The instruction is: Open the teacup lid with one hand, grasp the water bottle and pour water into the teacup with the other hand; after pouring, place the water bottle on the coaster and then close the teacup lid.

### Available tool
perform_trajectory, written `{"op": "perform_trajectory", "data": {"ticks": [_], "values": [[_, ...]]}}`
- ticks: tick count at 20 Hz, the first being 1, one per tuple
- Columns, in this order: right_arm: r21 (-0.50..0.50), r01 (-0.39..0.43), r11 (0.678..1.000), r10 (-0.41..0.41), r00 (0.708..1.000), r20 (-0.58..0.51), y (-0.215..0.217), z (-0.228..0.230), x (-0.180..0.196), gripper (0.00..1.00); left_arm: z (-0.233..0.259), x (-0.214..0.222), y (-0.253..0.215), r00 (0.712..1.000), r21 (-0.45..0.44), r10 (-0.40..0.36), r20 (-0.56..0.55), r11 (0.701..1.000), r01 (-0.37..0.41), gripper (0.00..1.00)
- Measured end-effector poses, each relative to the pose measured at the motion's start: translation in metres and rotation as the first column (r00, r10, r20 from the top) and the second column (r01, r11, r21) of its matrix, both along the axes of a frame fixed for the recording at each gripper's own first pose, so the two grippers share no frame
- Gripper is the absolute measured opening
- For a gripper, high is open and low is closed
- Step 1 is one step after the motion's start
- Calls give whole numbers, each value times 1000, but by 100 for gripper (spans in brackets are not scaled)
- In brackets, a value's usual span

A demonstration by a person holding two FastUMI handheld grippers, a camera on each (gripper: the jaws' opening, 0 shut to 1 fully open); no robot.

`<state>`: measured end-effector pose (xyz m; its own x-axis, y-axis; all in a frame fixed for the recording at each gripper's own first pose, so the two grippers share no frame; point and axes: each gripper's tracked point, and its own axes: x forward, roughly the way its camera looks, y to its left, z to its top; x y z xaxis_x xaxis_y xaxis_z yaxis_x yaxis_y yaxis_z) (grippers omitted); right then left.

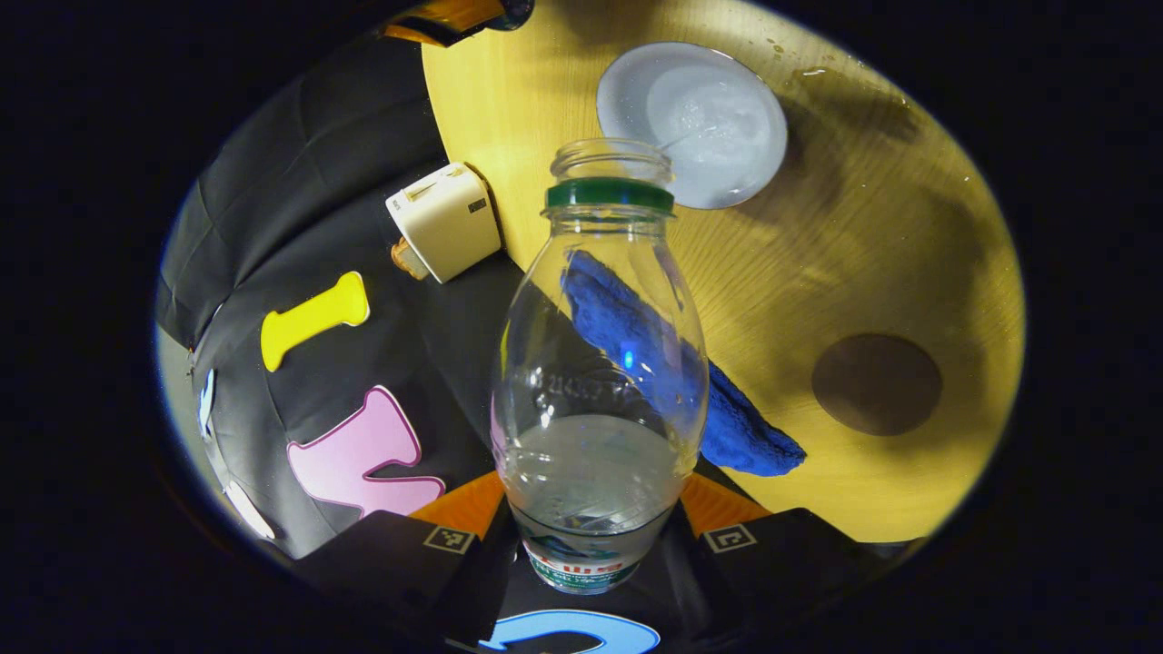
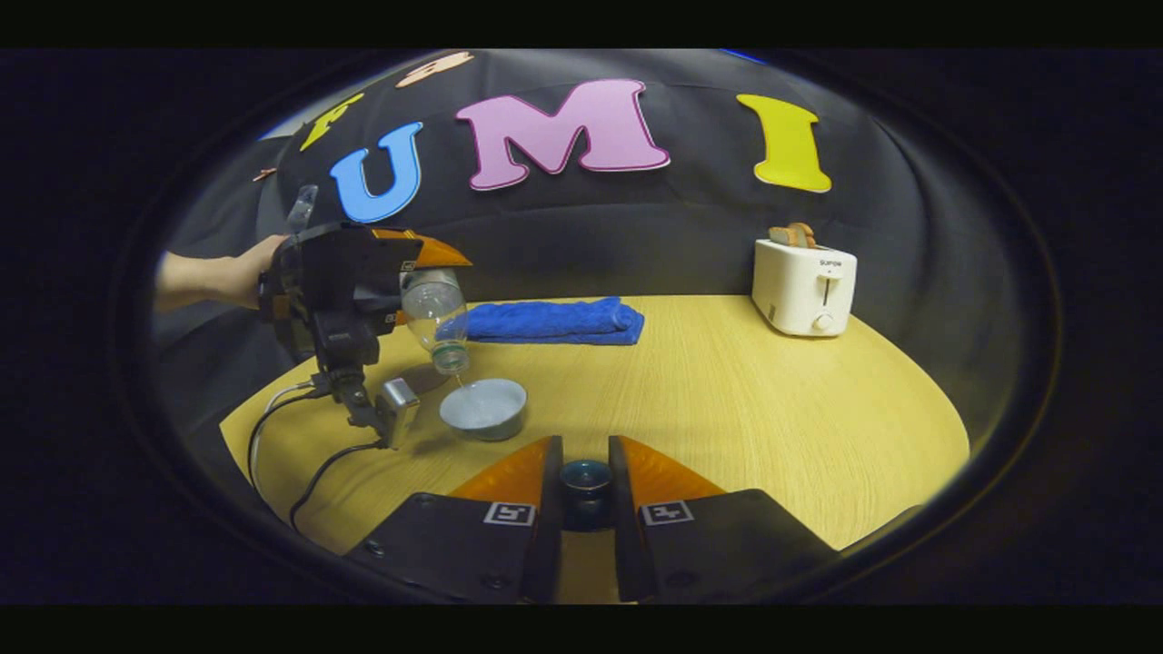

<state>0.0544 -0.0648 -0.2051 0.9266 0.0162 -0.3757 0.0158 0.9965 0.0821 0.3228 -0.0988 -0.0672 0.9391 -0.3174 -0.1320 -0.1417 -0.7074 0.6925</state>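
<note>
A clear water bottle (image 1: pixel 595 363) with a green neck ring is clamped between my left gripper's (image 1: pixel 591 531) fingers. It is tipped, its open mouth over the pale teacup (image 1: pixel 692 123), which has water in it. In the right gripper view the bottle (image 2: pixel 436 313) slants neck-down and a thin stream falls into the teacup (image 2: pixel 484 407). The left gripper (image 2: pixel 341 286) is held by a hand (image 2: pixel 223 277). My right gripper (image 2: pixel 584 447) is shut on the dark round teacup lid (image 2: pixel 586 486), held off the table nearer than the cup. A dark round coaster (image 1: pixel 877 383) lies on the table.
A folded blue towel (image 2: pixel 545 321) lies at the back of the round wooden table (image 2: pixel 772 409), and a white toaster (image 2: pixel 804 286) with bread stands at the back right. Cables (image 2: pixel 300 445) trail from the left gripper over the table's left edge.
</note>
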Motion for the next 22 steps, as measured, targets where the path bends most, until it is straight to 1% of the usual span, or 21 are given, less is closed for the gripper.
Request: {"op": "perform_trajectory", "data": {"ticks": [4,10,15,16,17,19,20,21,22], "values": [[7,2,1000,-2,1000,-1,1,0,2,28,-1,1,-1,1000,7,-4,-4,1000,4,76],[-1,-16,1000,16,1000,1,9,2,5,28,-4,4,-2,1000,2,-4,-10,1000,4,76],[10,-8,1000,8,1000,-1,9,3,8,27,-2,3,-2,1000,-31,-11,-17,999,11,76],[15,-2,1000,2,1000,3,7,5,8,27,-1,1,-1,1000,-56,-11,-26,998,10,76],[20,4,1000,-4,1000,8,6,8,9,27,1,0,2,999,-104,-6,-48,995,1,76],[25,11,1000,-11,1000,14,2,13,12,27,3,-5,9,996,-225,14,-90,974,-34,76],[26,11,1000,-11,1000,14,1,14,13,32,8,-8,13,993,-298,25,-116,953,-58,76],[24,9,1000,-9,1000,14,0,17,15,32,10,-8,16,988,-375,37,-151,922,-92,76],[19,7,1000,-8,1000,16,-2,19,16,27,11,-8,21,981,-451,52,-188,883,-133,75]]}}
